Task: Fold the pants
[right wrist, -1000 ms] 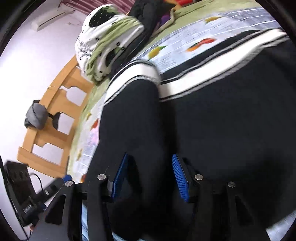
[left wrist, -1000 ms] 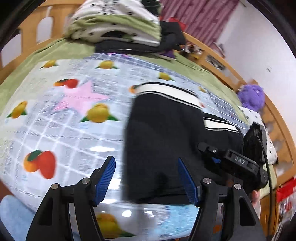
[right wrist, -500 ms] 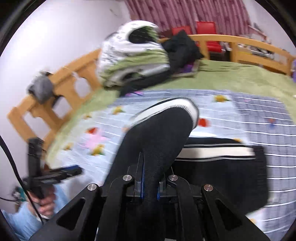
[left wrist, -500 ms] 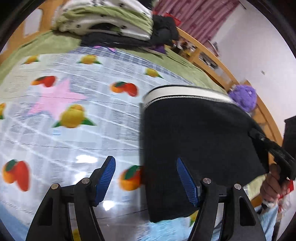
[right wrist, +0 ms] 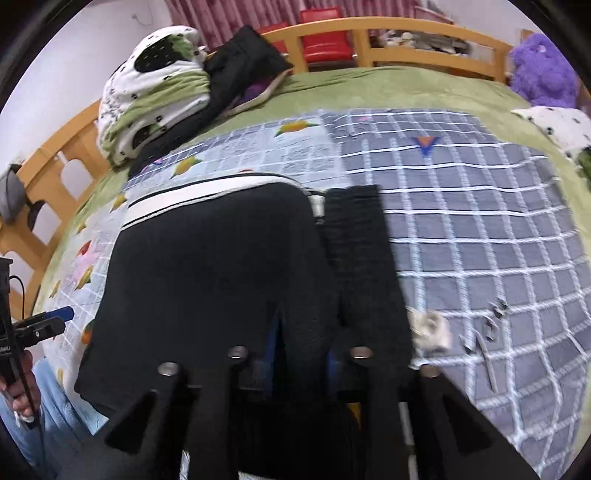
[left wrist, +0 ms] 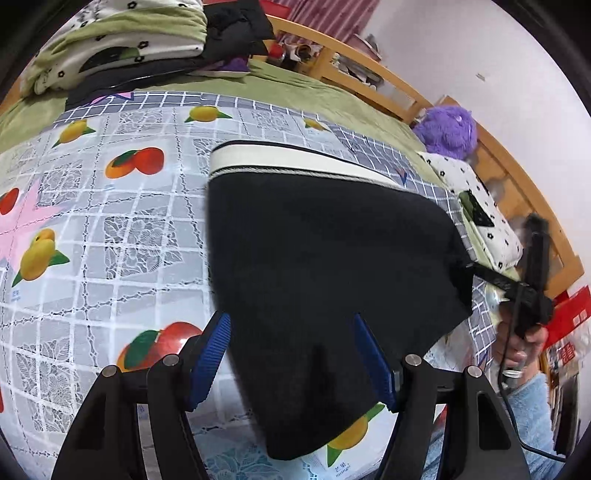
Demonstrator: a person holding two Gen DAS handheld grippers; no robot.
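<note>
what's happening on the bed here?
A person with a handheld tool in each hand is folding black pants on a fruit-print cloth over the bed. The right tool is shut on a fold of the pants, drawing it across. The left tool hangs open at the near edge, gripping nothing.

— Where do the pants [left wrist: 325,258] lie?
— On the mat [left wrist: 110,229] spread over the bed [right wrist: 388,85], the waistband at the far edge. The left gripper [left wrist: 291,354] hangs over their near left corner; the right gripper [right wrist: 301,354] grips their right edge.
— And behind?
— A pile of bedding [right wrist: 155,85] at the far left, a plush toy [right wrist: 543,70] at the far right by the bed rail [right wrist: 406,33].
</note>
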